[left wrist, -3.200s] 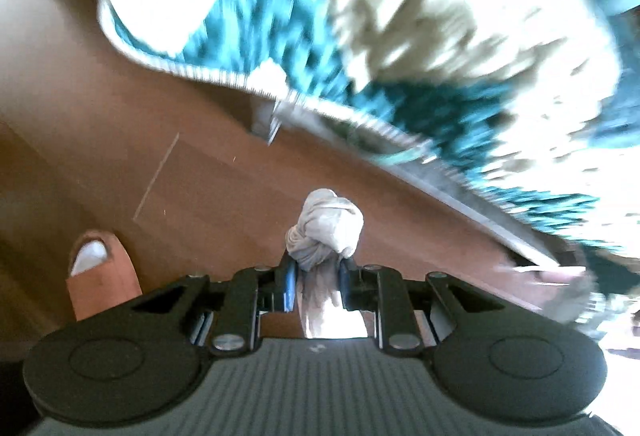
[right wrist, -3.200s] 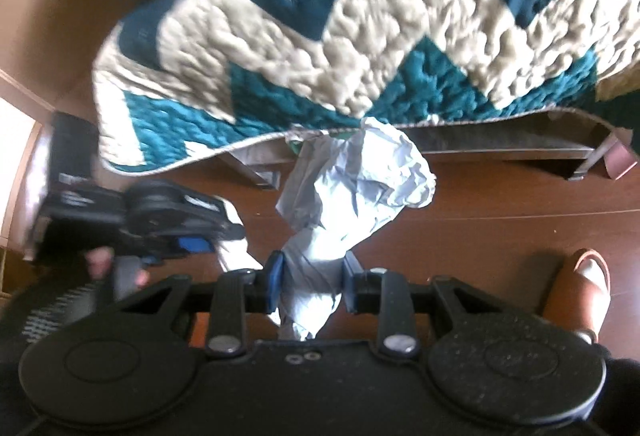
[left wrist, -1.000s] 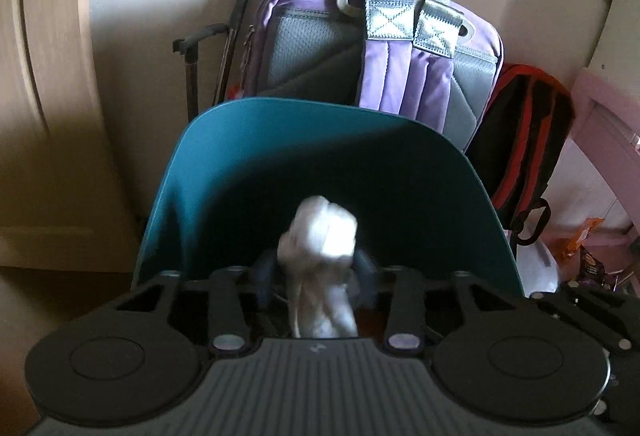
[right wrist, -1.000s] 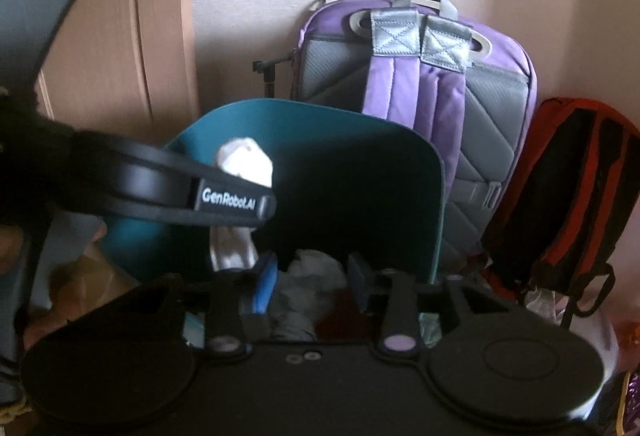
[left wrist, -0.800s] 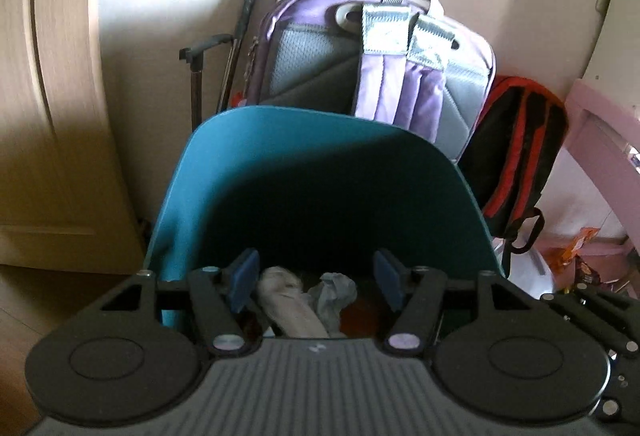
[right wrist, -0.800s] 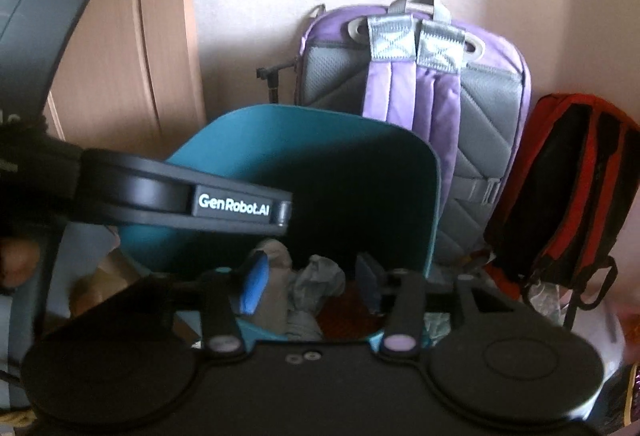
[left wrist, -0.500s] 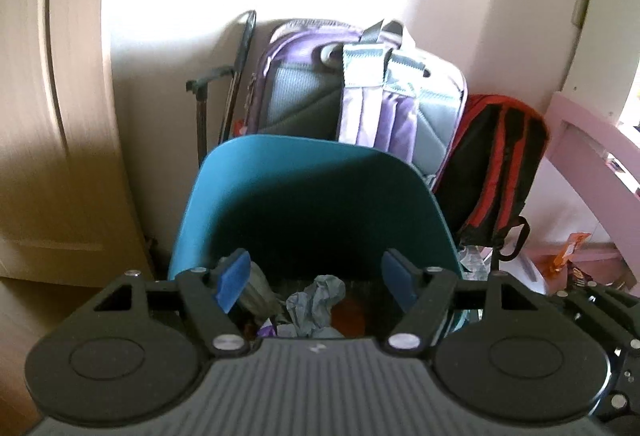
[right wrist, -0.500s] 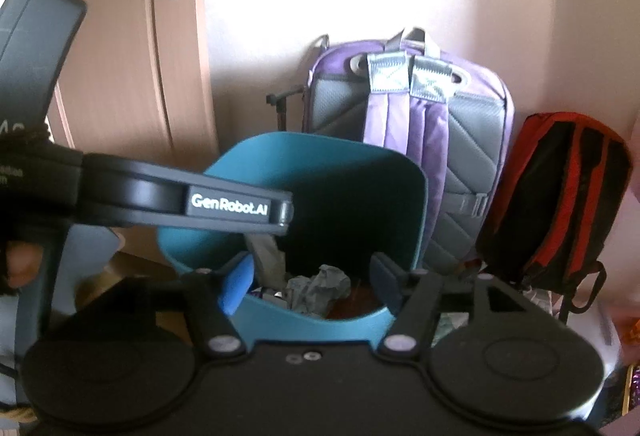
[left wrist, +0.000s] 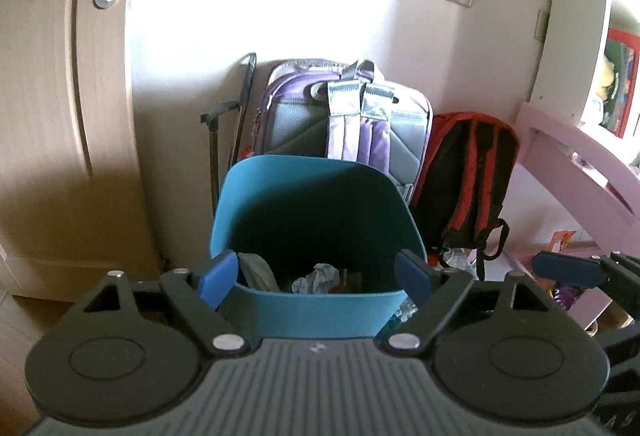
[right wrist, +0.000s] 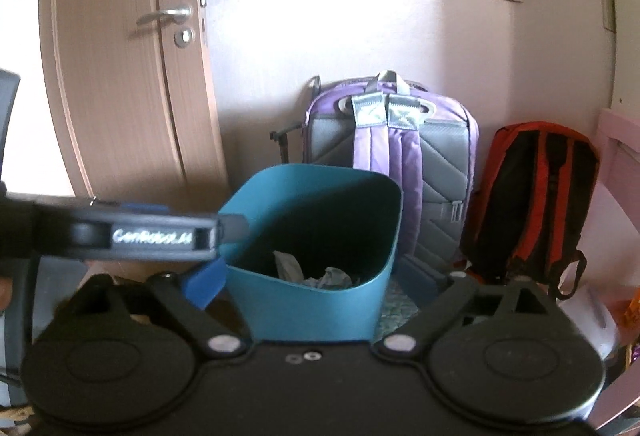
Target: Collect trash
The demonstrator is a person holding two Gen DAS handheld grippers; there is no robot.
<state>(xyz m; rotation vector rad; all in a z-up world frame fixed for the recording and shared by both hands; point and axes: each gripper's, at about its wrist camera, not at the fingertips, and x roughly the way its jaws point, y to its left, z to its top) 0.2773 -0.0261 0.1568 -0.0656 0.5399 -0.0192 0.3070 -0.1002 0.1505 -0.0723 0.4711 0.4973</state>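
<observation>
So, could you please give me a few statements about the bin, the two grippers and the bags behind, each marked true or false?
1. The left gripper holds a wad of paper. False: its jaws, which have just been opening, stand wide with nothing between them.
2. Crumpled paper lies inside the teal bin. True.
3. The right gripper is open. True.
4. The purple backpack lies flat on the floor. False: it stands upright against the wall behind the bin.
5. A red and black backpack stands left of the purple one. False: it stands right.

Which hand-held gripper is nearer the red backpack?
Right. The right hand-held gripper is on the side of the bin nearest the red backpack; the left hand-held gripper is toward the door.
</observation>
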